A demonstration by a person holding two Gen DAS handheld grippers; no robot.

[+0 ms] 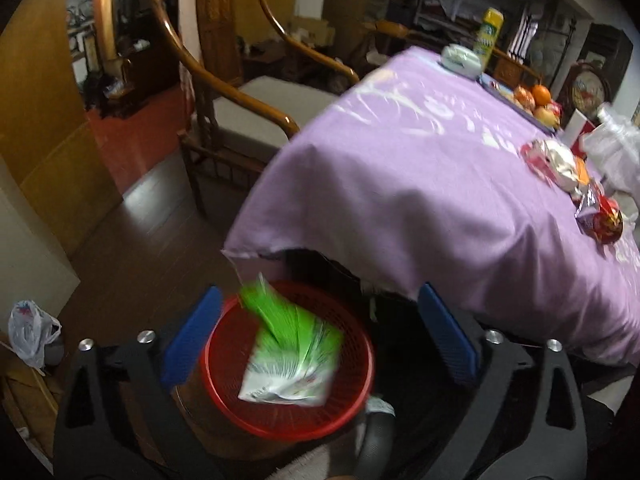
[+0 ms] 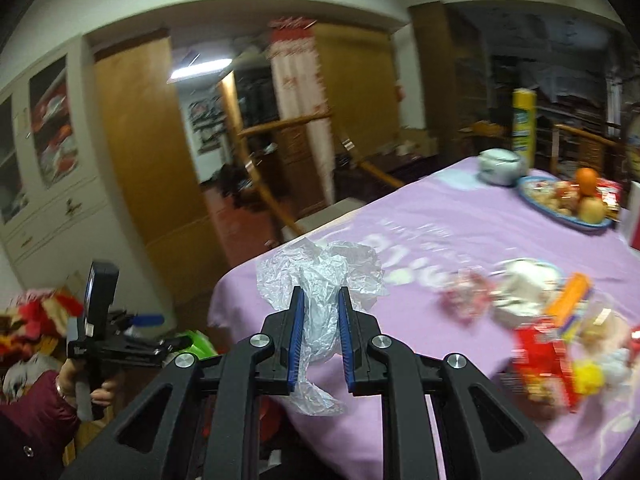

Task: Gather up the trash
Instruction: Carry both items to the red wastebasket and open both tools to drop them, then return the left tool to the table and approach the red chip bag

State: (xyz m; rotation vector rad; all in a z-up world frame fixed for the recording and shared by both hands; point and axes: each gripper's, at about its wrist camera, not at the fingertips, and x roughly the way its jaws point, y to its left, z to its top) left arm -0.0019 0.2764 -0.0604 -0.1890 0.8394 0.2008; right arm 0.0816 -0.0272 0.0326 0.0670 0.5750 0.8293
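the step in hand looks like two at once: one piece of trash is being dropped while the next is carried over. the left claw (image 1: 320,336) stands wide open above the red basket (image 1: 240,412) on the floor beside the surface (image 1: 420,168), and a green and white wrapper (image 1: 292,344) is blurred between its fingers and over the basket's mouth, touching neither pad, so it reads as falling in or just landed; the smear makes it hard to say which. the right claw (image 2: 321,312) is narrow and pinches a crumpled sheet of clear plastic (image 2: 320,276), which bunches above the fingers and hangs below them, lifted off the purple cloth near the surface's corner. in that same view the left claw sits low at the left edge, held by a hand (image 2: 100,388) in a dark red sleeve (image 2: 36,404). more trash waits on the surface: a heap of red, orange and white snack wrappers (image 2: 540,320) toward the right side, well apart from the basket. i judge the next move calls for swinging the right claw out past the surface's edge and down over the basket before letting go, since thin plastic drifts and may cling to a pad, while the empty left claw goes back for the wrappers.
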